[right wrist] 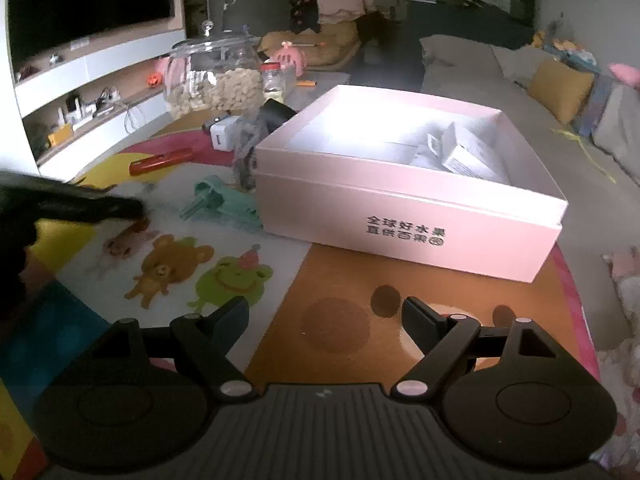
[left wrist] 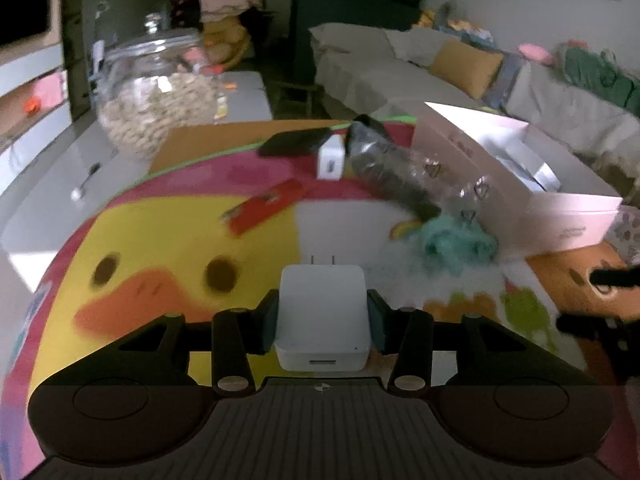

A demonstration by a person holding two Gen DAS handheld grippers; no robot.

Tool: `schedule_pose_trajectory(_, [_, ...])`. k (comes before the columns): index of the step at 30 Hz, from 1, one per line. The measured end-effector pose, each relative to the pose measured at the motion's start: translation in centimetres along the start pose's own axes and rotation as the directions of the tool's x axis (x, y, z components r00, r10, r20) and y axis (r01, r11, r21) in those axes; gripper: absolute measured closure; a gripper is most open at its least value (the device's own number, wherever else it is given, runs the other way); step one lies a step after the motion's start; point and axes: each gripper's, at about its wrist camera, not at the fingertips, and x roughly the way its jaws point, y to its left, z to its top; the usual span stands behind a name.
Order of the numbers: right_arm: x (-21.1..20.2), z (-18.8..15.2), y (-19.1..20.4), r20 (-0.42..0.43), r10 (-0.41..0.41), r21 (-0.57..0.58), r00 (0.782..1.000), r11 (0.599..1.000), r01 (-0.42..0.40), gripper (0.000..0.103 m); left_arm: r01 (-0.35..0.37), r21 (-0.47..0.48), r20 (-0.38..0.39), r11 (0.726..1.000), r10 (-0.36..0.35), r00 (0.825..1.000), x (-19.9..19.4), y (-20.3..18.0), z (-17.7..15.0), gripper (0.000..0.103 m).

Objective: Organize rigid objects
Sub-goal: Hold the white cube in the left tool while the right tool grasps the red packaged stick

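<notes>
Now we count two white chargers: one pinched in our left tongs, one on the cartoon mat; right tongs spread, living room behind.

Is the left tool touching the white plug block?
Touching. The left wrist view shows the left tool with both pads pressed against the sides of the white charger.

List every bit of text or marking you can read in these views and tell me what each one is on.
"全球好水果" over "直供百果", ending in a circled mark too small to read: front wall of the pink box.
Faint print on the pink box's walls in the left wrist view: too blurred to read.
Labels on the white packets inside the box: too small to read.
White charger held in the left tongs: no readable text.
</notes>
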Motion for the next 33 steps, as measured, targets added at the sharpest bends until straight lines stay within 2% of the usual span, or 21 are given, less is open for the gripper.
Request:
schedule_pose_trajectory(3, [-0.8, 2.2, 1.5, 0.051, 0.027, -0.064, 0.998, 0.998, -0.024, 0.019, 0.028, -0.05, 0.024, 0.998, -0.027, 0.999, -1.4, 1.2, -1.1, 0.053])
schedule_pose_trajectory(5, [-1.2, 4.9, 2.6, 0.084, 0.061, -0.107, 0.995, 0.993, -0.052, 0.019, 0.055, -0.08, 0.039, 0.995, -0.052, 0.998, -1.6, 1.8, -1.3, 0.053])
schedule_pose_trajectory(8, [0.0, 9.9, 4.5, 0.087, 0.118, -0.17, 0.989, 0.98, -0.102, 0.019, 0.088, -0.127, 0.064, 0.988, -0.08, 0.995, -1.3, 2.6, -1.3, 0.053])
schedule_pose_trajectory(11, [3.8, 14.2, 6.8, 0.048, 0.116, -0.233, 0.992, 0.967, -0.102, 0.019, 0.102, -0.152, 0.088, 0.983, -0.089, 0.992, -1.2, 2.9, -1.5, 0.053])
schedule_pose_trajectory(15, [10.4, 17.8, 9.2, -0.03, 0.083, -0.241, 0.996, 0.967, -0.087, 0.02, 0.105, -0.141, 0.117, 0.984, -0.089, 0.989, -1.4, 2.8, -2.0, 0.053])
schedule_pose_trajectory(19, [15.9, 19.2, 10.7, -0.084, 0.064, -0.233, 0.994, 0.969, -0.082, 0.022, 0.129, -0.169, 0.128, 0.977, -0.108, 0.986, -1.5, 3.2, -2.1, 0.053])
schedule_pose_trajectory(20, [17.2, 19.5, 11.0, -0.113, 0.044, -0.231, 0.993, 0.971, -0.07, 0.025, 0.133, -0.176, 0.133, 0.975, -0.111, 0.985, -1.5, 3.2, -2.1, 0.053])
schedule_pose_trajectory(21, [18.1, 19.9, 11.3, -0.135, 0.03, -0.235, 0.99, 0.97, -0.062, 0.033, 0.136, -0.184, 0.134, 0.973, -0.112, 0.985, -1.6, 3.2, -2.2, 0.053])
schedule_pose_trajectory(22, [18.7, 20.3, 11.6, -0.144, 0.031, -0.235, 0.989, 0.97, -0.065, 0.035, 0.136, -0.191, 0.135, 0.972, -0.112, 0.985, -1.6, 3.3, -2.2, 0.053])
schedule_pose_trajectory(29, [21.5, 21.0, 12.6, -0.237, -0.009, -0.212, 0.971, 0.976, -0.043, 0.035, 0.144, -0.21, 0.149, 0.967, -0.114, 0.982, -2.0, 3.0, -2.5, 0.053])
schedule_pose_trajectory(31, [21.8, 21.1, 12.6, -0.254, -0.007, -0.199, 0.967, 0.979, -0.045, 0.045, 0.143, -0.211, 0.147, 0.967, -0.113, 0.983, -1.9, 3.0, -2.5, 0.053])
schedule_pose_trajectory(32, [21.6, 21.0, 12.5, -0.249, -0.006, -0.2, 0.968, 0.979, -0.046, 0.058, 0.143, -0.21, 0.147, 0.967, -0.113, 0.983, -1.9, 3.0, -2.5, 0.053])
schedule_pose_trajectory(33, [21.0, 21.0, 12.4, -0.236, -0.001, -0.202, 0.972, 0.978, -0.048, 0.064, 0.144, -0.211, 0.147, 0.967, -0.114, 0.982, -1.9, 3.0, -2.5, 0.053])
